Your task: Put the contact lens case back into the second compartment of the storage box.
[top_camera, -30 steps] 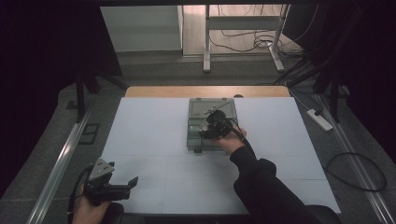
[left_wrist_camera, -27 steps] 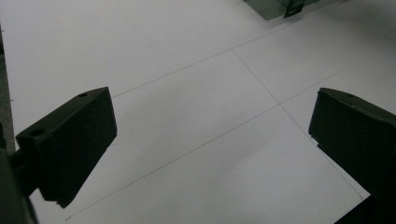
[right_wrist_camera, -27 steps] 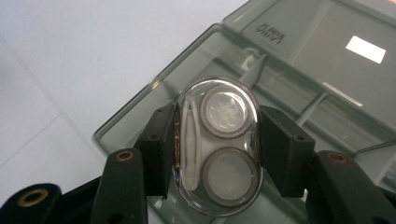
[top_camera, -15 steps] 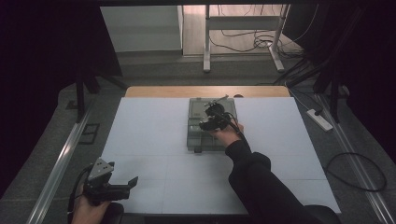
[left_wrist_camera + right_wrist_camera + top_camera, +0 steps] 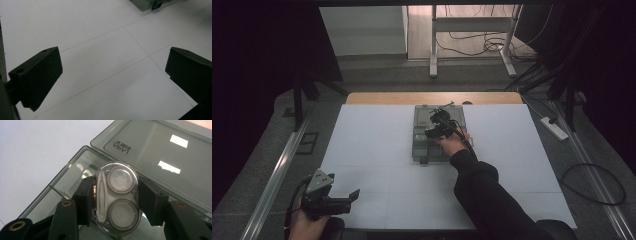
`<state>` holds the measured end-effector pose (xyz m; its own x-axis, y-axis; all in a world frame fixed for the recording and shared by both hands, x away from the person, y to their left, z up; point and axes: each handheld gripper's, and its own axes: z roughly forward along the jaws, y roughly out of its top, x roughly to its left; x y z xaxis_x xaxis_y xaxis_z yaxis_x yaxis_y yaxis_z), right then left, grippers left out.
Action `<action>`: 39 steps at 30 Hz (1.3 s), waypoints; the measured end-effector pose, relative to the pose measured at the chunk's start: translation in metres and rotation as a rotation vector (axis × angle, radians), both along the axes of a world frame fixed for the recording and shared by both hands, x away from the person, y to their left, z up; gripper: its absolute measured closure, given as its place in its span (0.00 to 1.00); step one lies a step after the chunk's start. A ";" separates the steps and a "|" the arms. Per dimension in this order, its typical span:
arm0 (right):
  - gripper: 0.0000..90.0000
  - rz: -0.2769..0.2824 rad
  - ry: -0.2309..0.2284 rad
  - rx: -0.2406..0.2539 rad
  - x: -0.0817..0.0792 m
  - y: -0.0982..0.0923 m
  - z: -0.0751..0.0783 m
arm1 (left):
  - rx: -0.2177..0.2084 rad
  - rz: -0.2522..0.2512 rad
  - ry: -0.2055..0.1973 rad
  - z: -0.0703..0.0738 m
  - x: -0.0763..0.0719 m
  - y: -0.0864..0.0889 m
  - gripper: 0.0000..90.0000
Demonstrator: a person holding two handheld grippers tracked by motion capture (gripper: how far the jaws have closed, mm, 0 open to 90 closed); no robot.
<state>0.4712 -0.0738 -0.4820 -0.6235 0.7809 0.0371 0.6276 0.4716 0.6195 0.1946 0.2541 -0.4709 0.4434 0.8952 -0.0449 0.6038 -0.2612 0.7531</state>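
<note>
The white table [image 5: 377, 145] carries a grey box [image 5: 75, 173] near its far edge, lid [image 5: 160, 157] open. Over the box, the right tongs [image 5: 116, 197] are clamped on a clear lens case [image 5: 117, 200]. The left tongs [image 5: 112, 75], well nearer than the box, stand apart, empty. The smooth, rounded case could likely slip out and miss the box. The lid reads "AIRAX".
</note>
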 end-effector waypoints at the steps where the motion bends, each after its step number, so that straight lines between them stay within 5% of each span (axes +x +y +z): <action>1: 0.54 0.000 0.001 0.000 0.000 0.000 -0.001 | 0.000 0.000 0.000 0.000 0.000 0.000 0.01; 11: 0.40 -0.003 -0.016 -0.006 -0.001 -0.001 0.003 | 0.008 -0.002 0.001 0.000 0.000 -0.001 0.01; 26: 0.20 0.064 0.040 0.015 -0.006 -0.007 0.007 | 0.006 0.000 0.002 0.000 0.000 -0.001 0.01; 39: 0.13 0.124 0.069 0.029 -0.019 -0.016 0.013 | 0.008 0.001 0.002 0.000 0.000 -0.001 0.01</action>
